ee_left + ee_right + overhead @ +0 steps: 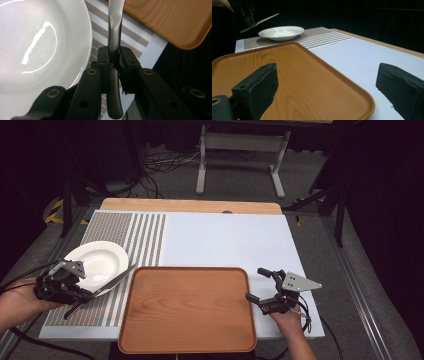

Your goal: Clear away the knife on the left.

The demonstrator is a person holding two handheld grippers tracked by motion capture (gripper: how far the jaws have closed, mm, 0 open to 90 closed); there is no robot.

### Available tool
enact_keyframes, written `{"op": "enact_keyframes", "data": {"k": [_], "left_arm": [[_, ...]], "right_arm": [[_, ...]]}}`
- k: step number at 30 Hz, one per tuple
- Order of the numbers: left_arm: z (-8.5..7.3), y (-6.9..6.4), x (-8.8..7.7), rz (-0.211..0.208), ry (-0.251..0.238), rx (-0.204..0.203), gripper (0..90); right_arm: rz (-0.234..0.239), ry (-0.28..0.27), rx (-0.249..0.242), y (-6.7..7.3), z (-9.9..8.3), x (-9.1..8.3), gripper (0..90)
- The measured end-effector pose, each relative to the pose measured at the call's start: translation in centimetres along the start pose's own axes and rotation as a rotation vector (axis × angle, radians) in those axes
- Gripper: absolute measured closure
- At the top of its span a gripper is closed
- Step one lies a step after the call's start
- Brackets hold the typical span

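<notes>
- High view: the left tongs [75,292] clamp a table knife [107,285] by its handle, blade slanting over the striped placemat [145,232] between the white plate [97,261] and the wooden tray [187,307]; the right tongs [260,285] gape empty beside the tray.
- Left gripper view: pads pinch the knife's handle, plate at left.
- Right gripper view: jaws spread wide over the tray's corner and the tabletop [362,60].

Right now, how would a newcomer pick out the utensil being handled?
Start at the wooden tray, then look left to the white plate on the striped mat. Between them, the left gripper clamps a knife: the one slim metal item, lifted and slanted.
</notes>
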State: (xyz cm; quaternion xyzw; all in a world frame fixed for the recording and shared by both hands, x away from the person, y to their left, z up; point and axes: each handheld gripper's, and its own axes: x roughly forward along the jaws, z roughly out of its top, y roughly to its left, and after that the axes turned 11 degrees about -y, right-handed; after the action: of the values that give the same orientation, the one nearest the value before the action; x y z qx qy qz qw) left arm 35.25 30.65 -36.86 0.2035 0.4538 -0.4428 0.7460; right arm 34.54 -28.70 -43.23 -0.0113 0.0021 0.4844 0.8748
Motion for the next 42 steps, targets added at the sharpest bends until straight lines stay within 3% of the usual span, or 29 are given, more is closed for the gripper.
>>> {"op": "enact_keyframes", "data": {"k": [1,2,3,8,14,22,29,31,42], "left_arm": [[0.2,0.0,0.0,0.002,-0.013,-0.015,80.1],[0.4,-0.2,0.0,-0.004,-0.043,-0.055,80.1],[0.4,-0.2,0.0,-0.004,-0.043,-0.055,80.1],[1.2,-0.9,0.1,-0.052,-0.093,-0.151,80.1],[2.0,-1.7,0.4,-0.073,-0.109,-0.166,80.1],[3.0,-2.9,1.6,-0.104,-0.132,-0.239,80.1],[3.7,-3.8,2.8,-0.131,-0.151,-0.274,80.1],[3.7,-3.9,3.0,-0.136,-0.156,-0.27,80.1],[3.9,-4.9,5.2,-0.171,-0.164,-0.329,80.1]], "right_arm": [[0.0,0.0,-0.001,0.0,0.0,0.0,4.6],[-0.001,0.0,0.0,0.0,0.0,0.0,4.6],[-0.001,0.0,0.0,0.0,0.0,0.0,4.6],[-0.002,0.001,-0.006,0.0,0.0,-0.1,4.6],[0.0,-0.001,-0.008,0.1,0.1,-0.1,4.6],[-0.001,0.0,-0.011,0.1,0.1,-0.1,4.6],[-0.002,-0.003,-0.011,0.1,0.1,-0.1,4.6],[-0.001,-0.003,-0.01,0.1,0.1,-0.1,4.6],[-0.002,0.001,-0.012,0.0,0.1,-0.1,4.6]]}}
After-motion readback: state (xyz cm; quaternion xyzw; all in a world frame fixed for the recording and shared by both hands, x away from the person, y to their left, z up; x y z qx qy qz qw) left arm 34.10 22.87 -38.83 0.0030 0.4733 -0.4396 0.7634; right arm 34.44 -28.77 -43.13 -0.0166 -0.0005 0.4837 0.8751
